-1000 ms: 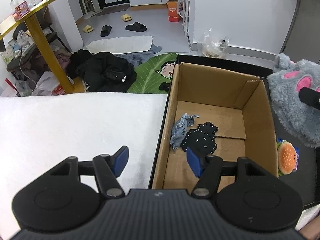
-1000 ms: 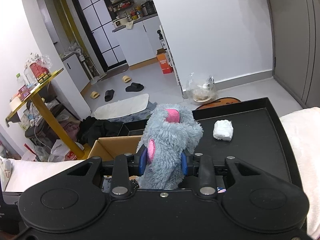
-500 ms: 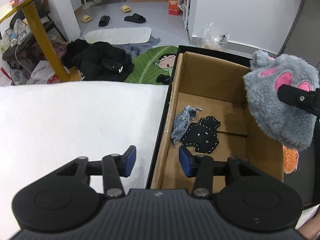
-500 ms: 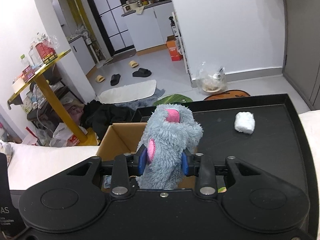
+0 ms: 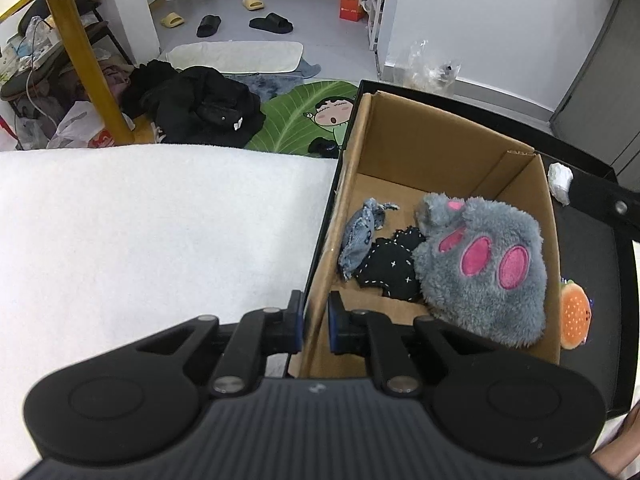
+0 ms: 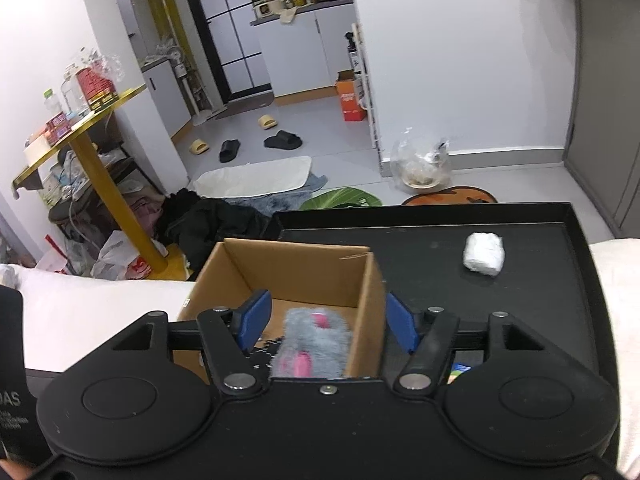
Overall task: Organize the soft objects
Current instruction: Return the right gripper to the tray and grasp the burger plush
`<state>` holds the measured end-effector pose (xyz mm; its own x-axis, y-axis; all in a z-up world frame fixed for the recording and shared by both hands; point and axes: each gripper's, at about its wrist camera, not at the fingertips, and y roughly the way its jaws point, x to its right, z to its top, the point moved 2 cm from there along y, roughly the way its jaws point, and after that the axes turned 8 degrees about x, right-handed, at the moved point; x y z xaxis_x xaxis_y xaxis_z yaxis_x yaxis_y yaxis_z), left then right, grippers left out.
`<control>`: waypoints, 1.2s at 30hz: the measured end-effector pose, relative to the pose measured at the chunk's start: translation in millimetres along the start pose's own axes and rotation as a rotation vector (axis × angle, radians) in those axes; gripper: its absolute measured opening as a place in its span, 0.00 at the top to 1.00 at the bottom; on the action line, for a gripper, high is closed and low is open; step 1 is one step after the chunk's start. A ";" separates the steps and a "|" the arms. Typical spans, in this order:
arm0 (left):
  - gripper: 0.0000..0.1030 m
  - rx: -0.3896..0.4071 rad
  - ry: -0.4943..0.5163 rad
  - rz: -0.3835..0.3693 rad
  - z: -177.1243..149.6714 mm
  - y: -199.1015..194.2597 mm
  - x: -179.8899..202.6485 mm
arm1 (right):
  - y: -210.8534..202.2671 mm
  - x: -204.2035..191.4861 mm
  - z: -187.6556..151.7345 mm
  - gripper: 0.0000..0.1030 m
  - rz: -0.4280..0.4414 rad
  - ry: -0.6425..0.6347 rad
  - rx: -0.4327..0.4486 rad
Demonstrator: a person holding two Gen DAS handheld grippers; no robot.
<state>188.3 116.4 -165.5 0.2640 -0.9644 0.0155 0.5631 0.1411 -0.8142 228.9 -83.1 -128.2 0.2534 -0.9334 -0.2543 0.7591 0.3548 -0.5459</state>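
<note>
In the left wrist view, the open brown cardboard box (image 5: 452,160) is sitting on a black tray (image 5: 600,264) beside a white fleecy blanket (image 5: 152,232), and it is holding three soft things: a frayed blue denim scrap (image 5: 360,236) near the left wall, a black fabric piece with white stitching (image 5: 386,270) in the middle, and the grey furry paw-shaped plush with pink pads (image 5: 486,264) lying against the right wall. The plush is lying pads-up, its long axis running from the box's near right corner toward the middle of the box floor. The left gripper (image 5: 315,322) is pinching the box's near left wall, blue pads narrowly apart on the cardboard. An orange burger-shaped plush toy (image 5: 575,315) and a white crumpled wad (image 5: 560,178) are resting on the tray outside the box. In the right wrist view, the right gripper (image 6: 326,322) is hovering spread wide above the box (image 6: 296,268), holding nothing, while the grey plush (image 6: 314,342) appears, somewhat blurred, to be lying inside below it; the white wad (image 6: 484,254) is lying well apart on the tray (image 6: 540,300).
</note>
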 end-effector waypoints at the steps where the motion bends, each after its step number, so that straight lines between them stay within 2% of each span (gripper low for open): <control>1: 0.90 0.003 0.002 0.001 0.0 -0.8 0.4 | -1.0 3.6 -0.1 0.37 -0.005 0.006 0.002; 10: 0.89 0.008 0.011 0.022 2.5 -2.0 0.3 | -26.6 44.2 -9.5 0.33 -0.052 0.066 0.060; 18: 0.86 0.032 0.052 0.064 2.8 -8.5 8.6 | -39.5 91.0 -36.0 0.33 -0.109 0.160 0.046; 20: 0.83 0.053 0.063 0.078 2.8 -12.9 10.3 | -38.5 100.1 -42.6 0.33 -0.127 0.182 0.028; 23: 0.67 0.077 0.078 0.080 3.2 -17.3 12.2 | -36.1 112.8 -51.8 0.33 -0.156 0.209 0.006; 25: 0.52 0.096 0.092 0.086 3.1 -19.9 14.5 | -32.8 121.1 -59.0 0.33 -0.172 0.233 -0.014; 28: 0.47 0.110 0.110 0.089 3.2 -20.7 17.6 | -28.9 133.6 -69.9 0.33 -0.199 0.268 -0.042; 36: 0.45 0.116 0.153 0.104 2.2 -18.5 27.5 | -14.4 146.4 -83.3 0.33 -0.226 0.321 -0.082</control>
<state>186.9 87.8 -148.7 0.2081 -0.9648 -0.1607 0.6278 0.2577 -0.7345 205.0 -220.3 -224.0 -0.1247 -0.9285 -0.3498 0.7205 0.1577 -0.6753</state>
